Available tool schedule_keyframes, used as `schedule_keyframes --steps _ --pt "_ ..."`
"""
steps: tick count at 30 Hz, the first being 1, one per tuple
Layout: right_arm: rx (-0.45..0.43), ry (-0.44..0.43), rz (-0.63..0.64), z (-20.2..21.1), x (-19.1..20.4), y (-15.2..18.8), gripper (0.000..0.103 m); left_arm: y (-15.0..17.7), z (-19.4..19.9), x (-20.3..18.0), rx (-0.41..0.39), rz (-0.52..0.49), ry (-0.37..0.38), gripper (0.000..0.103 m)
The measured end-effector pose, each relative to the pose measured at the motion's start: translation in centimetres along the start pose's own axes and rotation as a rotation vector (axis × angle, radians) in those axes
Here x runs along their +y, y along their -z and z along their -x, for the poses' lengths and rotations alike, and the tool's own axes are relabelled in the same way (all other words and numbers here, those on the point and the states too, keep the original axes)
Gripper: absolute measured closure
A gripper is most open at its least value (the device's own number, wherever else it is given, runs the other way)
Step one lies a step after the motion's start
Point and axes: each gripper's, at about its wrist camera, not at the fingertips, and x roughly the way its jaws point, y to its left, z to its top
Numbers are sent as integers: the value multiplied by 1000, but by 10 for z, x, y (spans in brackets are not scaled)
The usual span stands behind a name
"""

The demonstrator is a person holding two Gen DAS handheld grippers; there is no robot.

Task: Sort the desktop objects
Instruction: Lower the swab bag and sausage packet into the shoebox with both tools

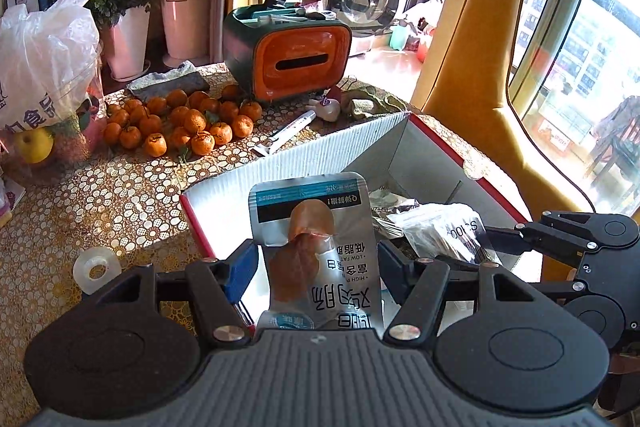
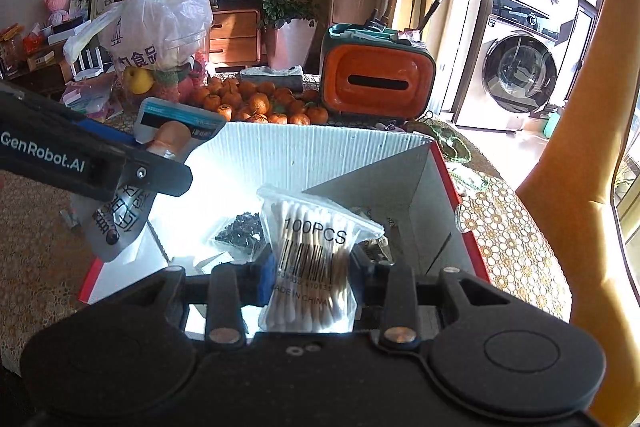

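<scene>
Cardboard box (image 2: 328,155) below; left jaws grip sausage pack (image 1: 316,247), right swab bag (image 2: 312,259).

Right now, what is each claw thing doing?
Left gripper: shut on the silver sausage packet.
Right gripper: shut on the cotton swab bag.

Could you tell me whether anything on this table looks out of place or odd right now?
Mostly the loose tangerines heaped straight on the tablecloth beside the orange tissue box, not in any container. A roll of clear tape also sits alone near the cardboard box. Nothing looks spilled or damaged.
</scene>
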Motion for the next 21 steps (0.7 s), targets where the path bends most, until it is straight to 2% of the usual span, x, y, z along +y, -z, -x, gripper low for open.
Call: schedule_keyframes --steps 4,13,21 --pt "29 -12 10 -17 3 1 67 -6 -19 -8 -3 -45 -27 38" --pt "118 -7 95 -52 9 3 67 -10 -60 -9 70 -82 -56 39" --pt "185 -72 120 -61 9 5 67 -3 -90 -14 142 -128 -66 38"
